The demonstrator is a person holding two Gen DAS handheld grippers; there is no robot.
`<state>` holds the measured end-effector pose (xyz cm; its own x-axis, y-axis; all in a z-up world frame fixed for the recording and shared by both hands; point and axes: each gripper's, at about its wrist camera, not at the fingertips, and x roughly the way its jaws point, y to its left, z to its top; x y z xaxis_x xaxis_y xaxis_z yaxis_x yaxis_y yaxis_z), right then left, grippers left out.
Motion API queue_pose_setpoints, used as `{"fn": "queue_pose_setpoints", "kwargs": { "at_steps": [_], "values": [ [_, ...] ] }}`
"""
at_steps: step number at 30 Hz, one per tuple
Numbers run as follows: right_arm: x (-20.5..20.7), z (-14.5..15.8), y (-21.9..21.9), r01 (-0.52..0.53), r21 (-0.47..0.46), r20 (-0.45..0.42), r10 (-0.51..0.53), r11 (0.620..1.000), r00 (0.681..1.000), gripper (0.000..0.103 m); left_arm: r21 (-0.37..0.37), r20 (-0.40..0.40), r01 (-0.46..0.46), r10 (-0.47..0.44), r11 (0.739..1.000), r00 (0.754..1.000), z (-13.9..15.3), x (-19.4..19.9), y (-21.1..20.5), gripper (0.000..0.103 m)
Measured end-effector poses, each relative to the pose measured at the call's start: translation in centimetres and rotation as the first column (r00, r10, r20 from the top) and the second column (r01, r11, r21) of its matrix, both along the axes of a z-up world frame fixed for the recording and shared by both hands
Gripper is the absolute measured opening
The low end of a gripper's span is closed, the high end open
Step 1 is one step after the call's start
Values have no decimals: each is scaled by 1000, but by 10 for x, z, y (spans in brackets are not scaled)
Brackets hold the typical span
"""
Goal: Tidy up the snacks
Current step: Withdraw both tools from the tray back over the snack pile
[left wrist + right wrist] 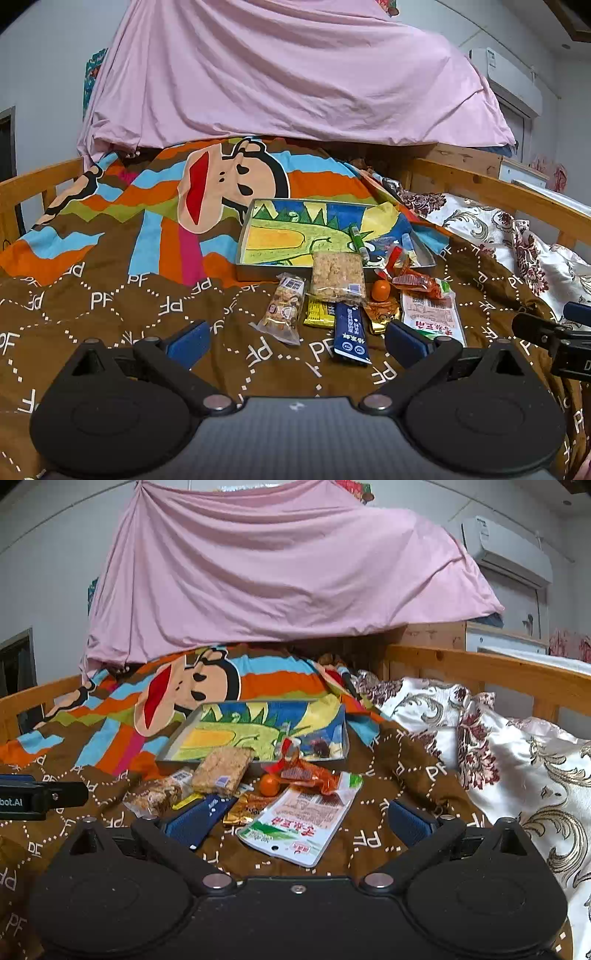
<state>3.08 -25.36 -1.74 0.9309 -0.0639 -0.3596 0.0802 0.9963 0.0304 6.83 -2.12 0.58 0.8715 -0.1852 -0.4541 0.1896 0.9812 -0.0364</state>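
We are holding the left hand-held gripper (pixel 297 343) spread wide and empty over the bed quilt (pixel 110 302), with the snacks lying just ahead of it. Going from the left, we are looking at a clear nut bar packet (pixel 283 312), then a yellow packet (pixel 319 314) half under the pale crisp-rice cake (pixel 337 275), which is leaning on the front rim of the tray (pixel 258 271). Next we are seeing the dark blue stick pack (pixel 351 332), a small orange fruit (pixel 381 290), a gold wrapper (pixel 382 314), an orange-red sachet (pixel 415 282) and the flat white-and-green pouch (pixel 430 314). A green tube (pixel 357 240) is already lying in the tray.

We are holding the right hand-held gripper (pixel 299 825) equally wide, gripping nothing, with the white-and-green pouch between its fingers.

We are judging all of these light, crinkly and slippery. The rice cake looks brittle, so we are favouring a gentle pinch on its sealed edge. The pouch is limp, so its near end seems best.
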Motion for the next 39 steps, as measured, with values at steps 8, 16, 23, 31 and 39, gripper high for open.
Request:
{"fn": "queue_pose_setpoints", "kwargs": {
  "at_steps": [8, 16, 23, 31, 39],
  "values": [
    [5, -4, 8, -15, -48, -36, 14, 999, 999, 103, 14, -15, -19, 19, 1000, 1000, -6, 2, 3, 103],
    [21, -9, 7, -73, -26, -104, 70, 997, 992, 103, 32, -39, -7, 8, 999, 999, -15, 12, -4, 103],
    [37, -15, 3, -36, -21, -170, 31, 999, 985, 102, 23, -62, -8, 9, 1000, 998, -24, 23, -12, 103],
    [55, -19, -2, -39, -23, -228, 33, 999, 973, 102, -15, -62, -21, 20, 1000, 998, -23, 40, -20, 103],
    [75, -12, -15, -113, -74, -186, 97, 991, 978, 102, -13, -98, -14, 12, 1000, 995, -31, 77, -37, 103]
  ]
}}
